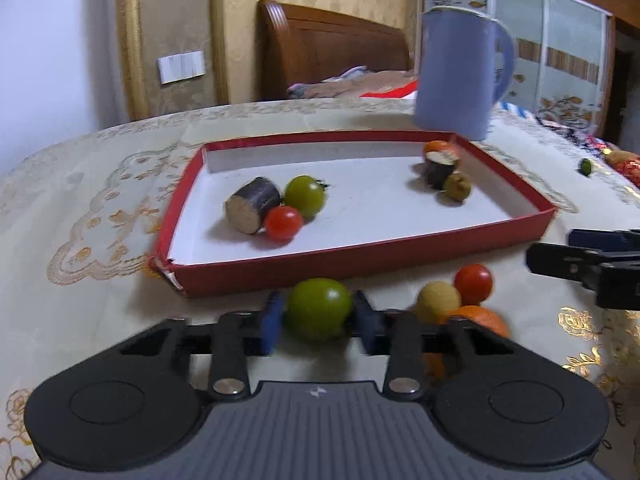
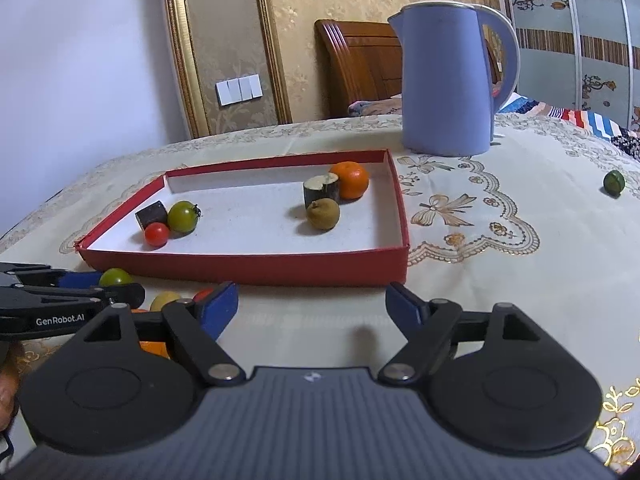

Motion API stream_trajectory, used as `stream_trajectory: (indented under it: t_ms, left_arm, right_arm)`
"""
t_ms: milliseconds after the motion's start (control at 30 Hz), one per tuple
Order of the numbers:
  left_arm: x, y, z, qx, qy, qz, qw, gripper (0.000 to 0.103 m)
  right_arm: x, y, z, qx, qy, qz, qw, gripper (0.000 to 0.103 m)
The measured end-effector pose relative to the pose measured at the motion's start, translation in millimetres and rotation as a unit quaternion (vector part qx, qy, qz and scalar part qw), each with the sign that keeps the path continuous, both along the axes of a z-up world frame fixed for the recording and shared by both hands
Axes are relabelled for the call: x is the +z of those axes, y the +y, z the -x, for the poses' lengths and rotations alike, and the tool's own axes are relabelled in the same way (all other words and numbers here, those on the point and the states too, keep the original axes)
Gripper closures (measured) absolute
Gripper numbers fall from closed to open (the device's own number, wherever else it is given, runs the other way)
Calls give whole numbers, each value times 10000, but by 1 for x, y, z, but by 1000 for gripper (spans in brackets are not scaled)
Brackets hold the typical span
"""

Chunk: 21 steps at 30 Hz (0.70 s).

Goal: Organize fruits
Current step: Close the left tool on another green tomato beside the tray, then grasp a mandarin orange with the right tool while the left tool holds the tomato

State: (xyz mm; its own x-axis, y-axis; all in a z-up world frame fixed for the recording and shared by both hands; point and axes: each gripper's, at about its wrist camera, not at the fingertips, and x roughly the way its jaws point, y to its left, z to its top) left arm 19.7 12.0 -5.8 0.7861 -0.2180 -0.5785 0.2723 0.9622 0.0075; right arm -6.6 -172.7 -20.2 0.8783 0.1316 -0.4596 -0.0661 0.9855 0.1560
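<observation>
Left gripper: the left gripper [image 1: 319, 318] is clamped on a green tomato [image 1: 319, 309], one blue pad on each side of it, just in front of the near wall of the red tray [image 1: 360, 262].
Held fruit: the green tomato is round, so it has no long axis to line up; whether it is lifted off the tablecloth [image 1: 100, 312] or resting on it I cannot tell.
Key relation: the tray lies straight ahead of the left gripper, its long side running across the view; the likely move is forward over the near wall, then down onto the white floor.
Nearer hand: the left; it already has the fruit and sits close to the wall.
Right gripper: the right gripper [image 2: 312, 310] hangs with its fingers wide apart and nothing between them, also facing the tray.
Loose fruit: a red tomato [image 1: 473, 284], a yellow fruit [image 1: 438, 302] and an orange [image 1: 480, 320] sit bunched just right of the left gripper; a small green fruit [image 2: 613, 181] lies well apart, far right.
In the tray: two clusters, left and right.
Beyond: a blue kettle [image 2: 448, 80].
Writing: "GenRobot.AI" on the left gripper's side in the right wrist view; nothing else is readable.
</observation>
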Motion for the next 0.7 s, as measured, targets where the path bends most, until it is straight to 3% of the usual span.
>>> stream_trajectory:
  t_ms: [300, 567, 700]
  left_arm:
    - [1, 16, -4, 250, 52, 444, 9987, 69]
    - [1, 15, -3, 267, 63, 414, 9988, 69]
    - [1, 16, -3, 292, 59, 421, 9987, 69]
  right_arm:
    - [3, 15, 16, 563, -96, 100, 9983, 23]
    - [9, 43, 29, 1166, -43, 32, 9932, 25]
    - [7, 55, 26, 1285, 60, 41, 9917, 31]
